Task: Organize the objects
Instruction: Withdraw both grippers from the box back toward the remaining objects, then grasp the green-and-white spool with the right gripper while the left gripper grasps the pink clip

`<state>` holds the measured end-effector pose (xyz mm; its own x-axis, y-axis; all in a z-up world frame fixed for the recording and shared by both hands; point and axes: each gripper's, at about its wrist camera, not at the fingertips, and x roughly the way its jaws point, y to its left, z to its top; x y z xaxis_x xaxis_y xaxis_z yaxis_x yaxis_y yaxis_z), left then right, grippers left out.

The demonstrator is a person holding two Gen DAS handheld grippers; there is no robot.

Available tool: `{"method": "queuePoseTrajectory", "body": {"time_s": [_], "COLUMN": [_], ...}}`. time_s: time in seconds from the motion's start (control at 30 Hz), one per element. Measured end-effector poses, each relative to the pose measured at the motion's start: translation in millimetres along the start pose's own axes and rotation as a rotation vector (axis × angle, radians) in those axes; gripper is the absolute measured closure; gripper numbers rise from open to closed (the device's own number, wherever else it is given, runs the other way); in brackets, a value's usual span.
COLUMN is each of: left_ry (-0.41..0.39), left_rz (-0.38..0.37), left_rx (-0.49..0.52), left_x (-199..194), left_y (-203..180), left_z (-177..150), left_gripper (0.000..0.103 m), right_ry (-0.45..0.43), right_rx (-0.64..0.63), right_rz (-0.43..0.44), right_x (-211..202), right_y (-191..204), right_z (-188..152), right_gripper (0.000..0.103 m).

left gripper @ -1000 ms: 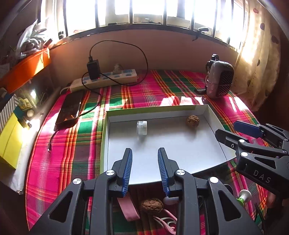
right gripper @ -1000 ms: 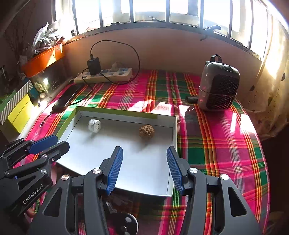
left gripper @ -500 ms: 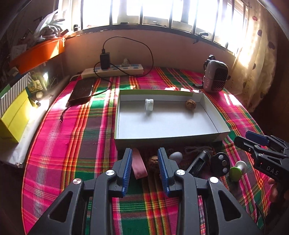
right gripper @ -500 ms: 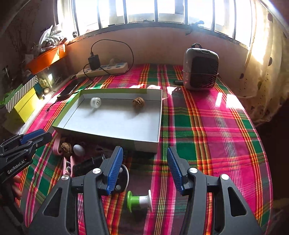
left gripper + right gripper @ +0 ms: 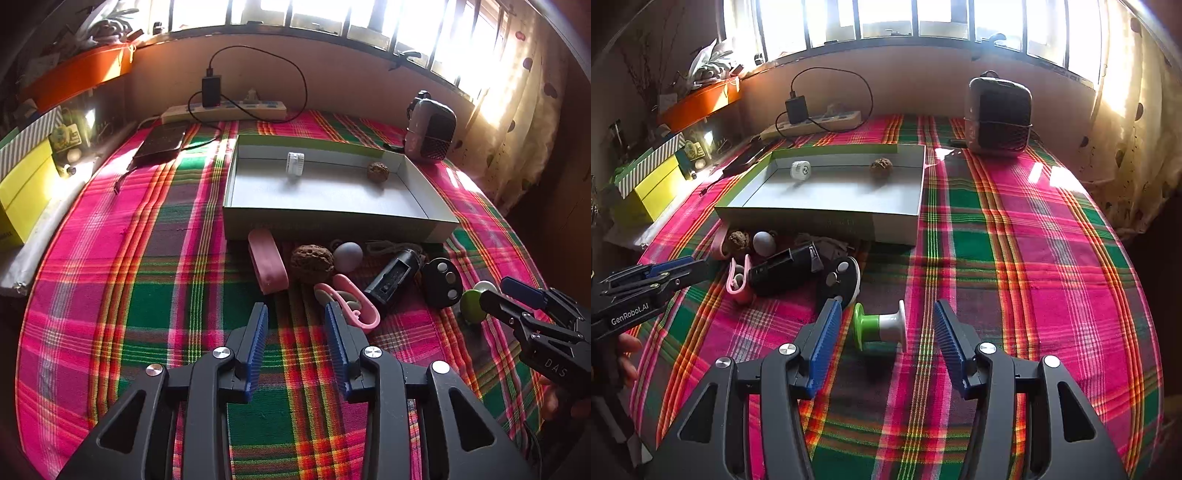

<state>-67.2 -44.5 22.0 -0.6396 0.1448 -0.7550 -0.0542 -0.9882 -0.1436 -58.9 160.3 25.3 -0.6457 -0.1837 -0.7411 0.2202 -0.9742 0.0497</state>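
Near the box (image 5: 827, 218), your right gripper (image 5: 886, 325) is spread around the green spool (image 5: 879, 326); your left gripper (image 5: 295, 317) hangs spread, empty, near the walnut (image 5: 312, 258).

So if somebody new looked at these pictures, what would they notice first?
Probably the bright pink, green and orange checked tablecloth covering the whole table. Next, the shallow grey box in the middle, holding a walnut and a little white roll at its far side. Then the jumble of small things in front of it, with the green and white spool lying between the open right claw fingers.
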Motion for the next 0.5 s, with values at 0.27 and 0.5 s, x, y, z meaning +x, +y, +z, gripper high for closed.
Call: {"method": "queuePoseTrajectory", "body": {"time_s": [0.27, 0.5], "left_ry": [0.016, 0.037], "left_rz": [-0.049, -0.061], "left_rx": [0.01, 0.008], "left_x": [1, 5], "left_y": [-11, -19], "left_z": [-6, -7], "left_gripper": [0.072, 0.071], "right_ry": [0.026, 0.056], "right_rx": [-0.011, -0.031], "right_rz": [-0.012, -0.021], "right_x": [10, 22], "right_y": [3, 3], "right_z": [-9, -10], "right_gripper": [0.045, 0.045]}}
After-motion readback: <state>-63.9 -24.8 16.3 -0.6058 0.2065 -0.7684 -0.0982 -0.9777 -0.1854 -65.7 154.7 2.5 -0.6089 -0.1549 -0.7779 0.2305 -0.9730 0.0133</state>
